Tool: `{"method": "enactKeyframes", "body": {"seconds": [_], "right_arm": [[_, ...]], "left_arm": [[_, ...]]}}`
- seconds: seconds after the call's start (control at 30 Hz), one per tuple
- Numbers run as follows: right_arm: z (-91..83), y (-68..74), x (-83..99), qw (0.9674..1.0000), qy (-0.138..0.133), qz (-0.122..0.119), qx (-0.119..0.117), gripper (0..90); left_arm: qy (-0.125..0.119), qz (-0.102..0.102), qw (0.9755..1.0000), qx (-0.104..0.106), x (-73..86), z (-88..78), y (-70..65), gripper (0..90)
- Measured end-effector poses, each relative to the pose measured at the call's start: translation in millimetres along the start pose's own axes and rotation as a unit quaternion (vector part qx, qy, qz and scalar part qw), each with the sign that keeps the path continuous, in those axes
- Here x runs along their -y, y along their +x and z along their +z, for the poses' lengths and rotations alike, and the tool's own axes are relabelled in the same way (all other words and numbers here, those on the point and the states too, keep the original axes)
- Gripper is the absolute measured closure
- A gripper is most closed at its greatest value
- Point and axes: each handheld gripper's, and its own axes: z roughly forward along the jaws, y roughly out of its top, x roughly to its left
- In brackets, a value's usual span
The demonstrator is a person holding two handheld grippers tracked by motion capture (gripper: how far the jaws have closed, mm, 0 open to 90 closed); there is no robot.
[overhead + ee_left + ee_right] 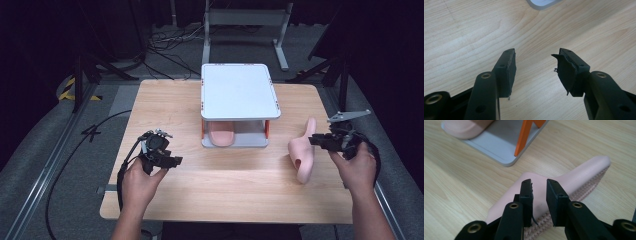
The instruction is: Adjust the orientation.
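Note:
A pink slipper [302, 150] lies on its side on the wooden table [240, 185], right of centre, with its ribbed sole edge showing in the right gripper view [584, 170]. My right gripper [312, 140] hovers at its right side, its jaws [539, 182] a narrow gap apart just over the slipper, the pads not pressing on it. A second pink slipper [221, 136] sits on the lower shelf of a white two-level rack [239, 90]. My left gripper [175, 161] rests over bare table at the left, jaws [535, 53] wide apart and empty.
The rack has orange posts [522, 137] and a grey base plate [499, 147]; its corner shows in the left gripper view [541, 3]. Cables trail off the table's left edge [115, 165]. Dark stands and a frame stand beyond the far edge.

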Motion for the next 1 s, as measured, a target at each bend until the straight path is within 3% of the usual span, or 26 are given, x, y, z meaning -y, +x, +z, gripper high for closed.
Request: {"method": "enactKeyframes", "body": {"seconds": [0.1,0.17,0.33,0.5,0.83,0.9,1.0], "right_arm": [[12.7,2.1,-0.8,0.9997,0.023,-0.005,0.002,79.5],[15.0,-0.1,1.5,0.9997,0.023,0.002,-0.005,82.8],[6.2,-6.8,8.6,0.9997,0.019,0.013,0.003,84.3],[-8.9,-19.0,23.7,0.9988,0.025,0.033,0.025,84.2],[-18.8,-44.7,56.8,0.9903,0.080,0.088,0.072,86.5],[-16.9,-47.7,62.7,0.9894,0.084,0.095,0.071,86.6],[-14.7,-54.2,72.8,0.9894,0.068,0.118,0.050,86.6]], "left_arm": [[0.001,0.001,1.0000,0.003,0.1,-0.9,0.4,49.4],[-0.001,-0.001,1.0000,0.002,-0.5,-1.3,1.6,49.3],[0.002,-0.005,0.9999,0.010,-4.7,1.4,2.9,49.3],[-0.001,0.009,0.9999,0.012,-13.1,3.4,0.5,49.2],[0.005,0.021,0.9994,0.026,-27.8,13.8,-5.2,49.3],[0.006,0.022,0.9994,0.025,-30.0,15.4,-5.9,49.2],[0.006,0.023,0.9994,0.025,-32.5,17.3,-6.5,49.2]]}}
